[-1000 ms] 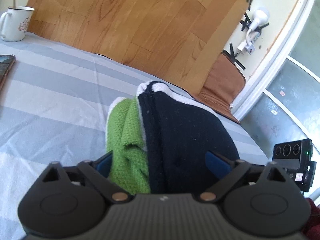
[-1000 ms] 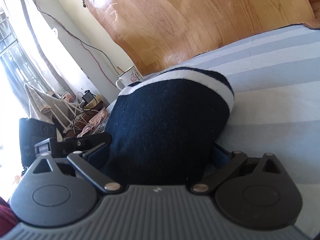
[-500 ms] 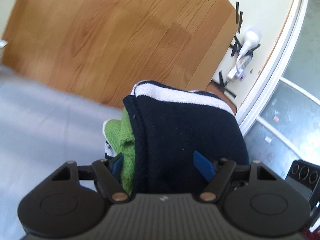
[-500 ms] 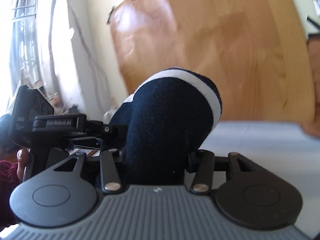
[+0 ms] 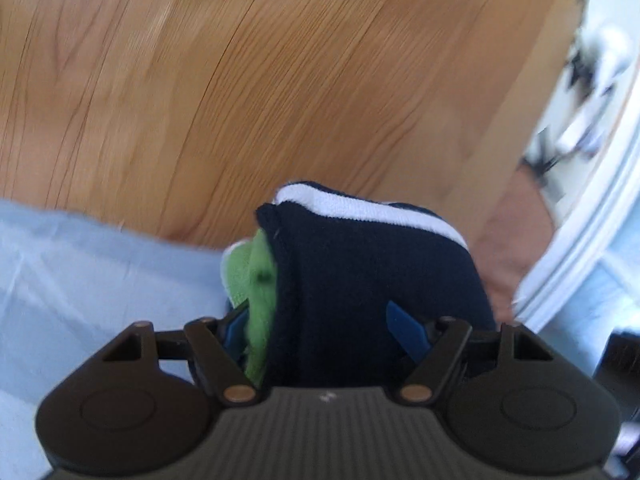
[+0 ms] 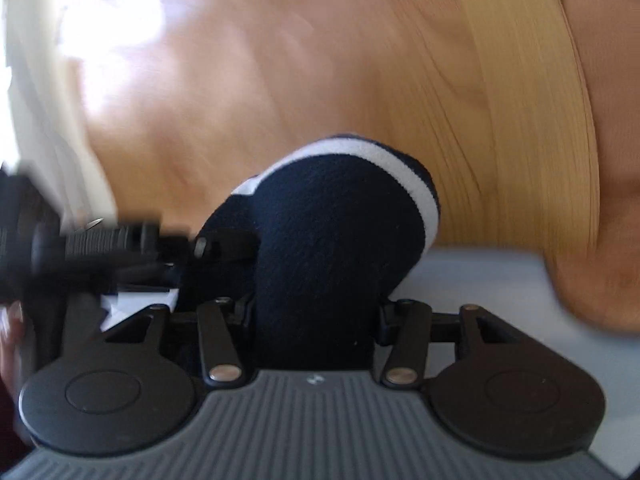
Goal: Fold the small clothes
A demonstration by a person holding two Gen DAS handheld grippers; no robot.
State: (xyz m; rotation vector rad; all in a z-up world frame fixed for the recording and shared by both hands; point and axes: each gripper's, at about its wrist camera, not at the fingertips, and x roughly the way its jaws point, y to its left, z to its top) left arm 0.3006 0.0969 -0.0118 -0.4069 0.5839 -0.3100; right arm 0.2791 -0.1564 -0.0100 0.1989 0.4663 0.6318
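A folded bundle of small clothes, navy with a white stripe (image 5: 372,276) and a green knit layer (image 5: 256,280) on its left side, is held above the striped bed cover (image 5: 80,272). My left gripper (image 5: 320,328) is shut on one end of it, blue pads pressing both sides. My right gripper (image 6: 316,312) is shut on the navy cloth (image 6: 332,240) at the other end. The left gripper's body (image 6: 100,240) shows at the left of the right wrist view, close beside the bundle. Both views are motion-blurred.
A wooden headboard (image 5: 280,80) fills the background of both views. A white door frame and taped wall fittings (image 5: 592,120) stand at the right of the left wrist view. A brown cushion (image 6: 600,200) lies at the right.
Both grippers have lifted the bundle off the bed and tilted upward. The jaws have closed in tighter on the cloth. The mug and the bed surface have dropped out of view.
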